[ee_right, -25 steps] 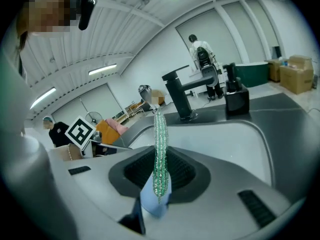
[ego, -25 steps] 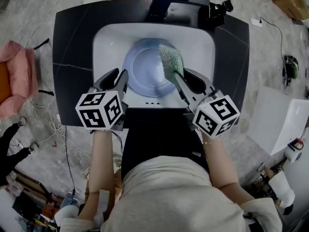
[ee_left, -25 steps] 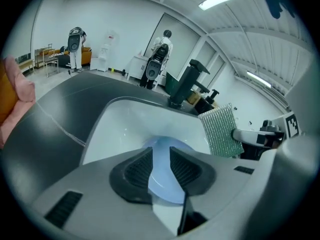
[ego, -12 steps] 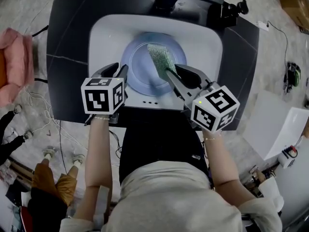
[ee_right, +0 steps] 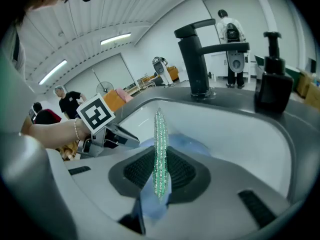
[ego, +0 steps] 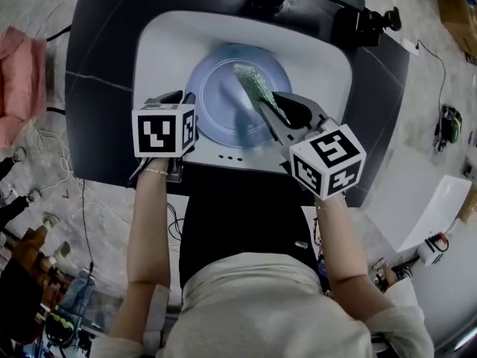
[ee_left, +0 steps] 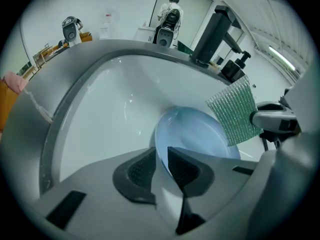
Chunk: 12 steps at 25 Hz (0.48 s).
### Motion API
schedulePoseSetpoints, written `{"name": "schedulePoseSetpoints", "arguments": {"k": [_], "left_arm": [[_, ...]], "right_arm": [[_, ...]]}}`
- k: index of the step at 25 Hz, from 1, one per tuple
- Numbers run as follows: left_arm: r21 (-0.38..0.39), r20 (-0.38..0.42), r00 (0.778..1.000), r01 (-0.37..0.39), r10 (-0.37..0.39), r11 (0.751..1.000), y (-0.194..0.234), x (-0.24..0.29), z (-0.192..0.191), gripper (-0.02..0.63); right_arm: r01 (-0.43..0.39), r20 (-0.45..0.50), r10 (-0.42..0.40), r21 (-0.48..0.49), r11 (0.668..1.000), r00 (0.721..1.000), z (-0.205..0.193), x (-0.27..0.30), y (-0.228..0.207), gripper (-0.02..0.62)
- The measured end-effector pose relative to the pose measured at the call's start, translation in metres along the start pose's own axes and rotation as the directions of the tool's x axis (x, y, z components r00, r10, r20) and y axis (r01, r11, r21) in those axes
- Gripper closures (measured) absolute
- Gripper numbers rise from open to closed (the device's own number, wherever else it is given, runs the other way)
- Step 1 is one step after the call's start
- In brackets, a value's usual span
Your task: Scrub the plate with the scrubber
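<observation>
In sink (ego: 317, 62), 1 plate (ego: 220, 99) in L gripper (ee_left: 161, 165), 1 scrubber (ego: 253, 88) in R gripper (ee_right: 159, 170)

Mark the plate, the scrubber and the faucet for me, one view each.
plate (ego: 216, 103): head view, bare blue surface left of the scrubber.
scrubber (ego: 253, 88): head view, middle of the green mesh.
faucet (ee_right: 195, 64): right gripper view, upright black column.

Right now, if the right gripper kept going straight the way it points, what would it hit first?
Probably the blue plate: the green scrubber clamped in the right gripper leads, angled over the plate's middle. Whether they already touch is unclear. Beyond lies the far wall of the white sink.
</observation>
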<state>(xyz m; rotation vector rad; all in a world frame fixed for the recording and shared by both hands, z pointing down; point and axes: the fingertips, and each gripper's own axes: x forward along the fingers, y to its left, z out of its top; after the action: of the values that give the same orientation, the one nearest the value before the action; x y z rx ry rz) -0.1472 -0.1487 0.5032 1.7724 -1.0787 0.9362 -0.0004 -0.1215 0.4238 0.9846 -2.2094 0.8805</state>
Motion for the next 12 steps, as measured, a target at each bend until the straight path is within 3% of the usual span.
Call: {"name": "schedulePoseSetpoints", "arguments": {"k": [8, 12], "left_arm": [[0.006, -0.066, 0.998, 0.021, -0.020, 1.000, -0.002, 0.011, -0.004, 0.532], [0.012, -0.092, 0.995, 0.029, -0.028, 0.999, 0.000, 0.015, -0.007, 0.532]], "right_arm": [[0.036, -0.122, -0.058, -0.175, 0.984, 0.991, -0.009, 0.018, -0.006, 0.512], [0.017, -0.168, -0.057, -0.229, 0.973, 0.984, -0.015, 0.026, 0.000, 0.512]]}}
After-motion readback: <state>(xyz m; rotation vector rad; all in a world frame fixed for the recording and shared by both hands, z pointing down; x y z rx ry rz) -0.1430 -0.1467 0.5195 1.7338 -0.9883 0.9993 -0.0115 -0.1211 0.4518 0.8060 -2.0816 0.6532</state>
